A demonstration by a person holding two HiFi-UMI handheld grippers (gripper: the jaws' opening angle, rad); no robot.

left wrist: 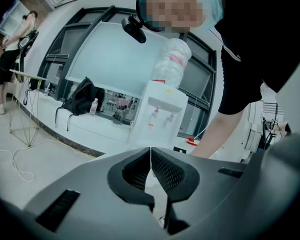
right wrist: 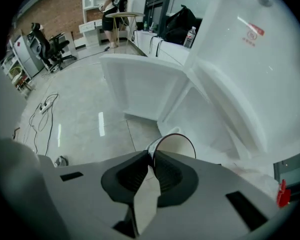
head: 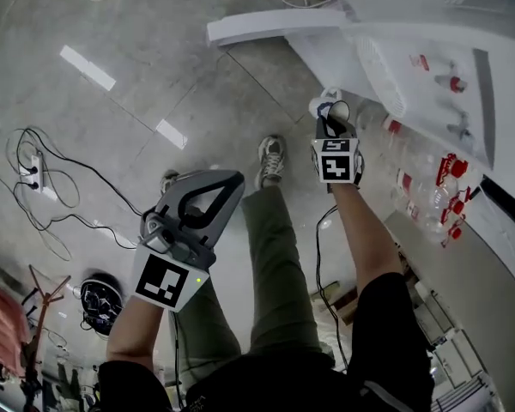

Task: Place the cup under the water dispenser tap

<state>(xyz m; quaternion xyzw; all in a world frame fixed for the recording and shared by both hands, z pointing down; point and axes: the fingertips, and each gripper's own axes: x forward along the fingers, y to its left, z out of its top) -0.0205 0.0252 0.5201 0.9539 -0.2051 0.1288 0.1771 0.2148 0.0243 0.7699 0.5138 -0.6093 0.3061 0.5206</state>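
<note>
A white paper cup (head: 330,106) with a dark rim hangs by its rim from my right gripper (head: 333,120), which is shut on it. In the right gripper view the cup (right wrist: 176,145) tilts just past the jaws, its mouth facing the camera, close to the white water dispenser (right wrist: 240,59). Seen from the head view, the dispenser (head: 412,50) lies to the upper right, its taps (head: 453,82) further right than the cup. My left gripper (head: 227,185) is held low over the floor, shut (left wrist: 150,151) and empty. It faces the dispenser (left wrist: 157,115) from a distance.
Several clear bottles with red caps (head: 429,191) stand beside the dispenser. Cables and a power strip (head: 33,168) lie on the floor at left. The person's legs and shoes (head: 272,157) are below. A black bag (left wrist: 82,96) sits on a ledge; another person (left wrist: 10,49) stands far left.
</note>
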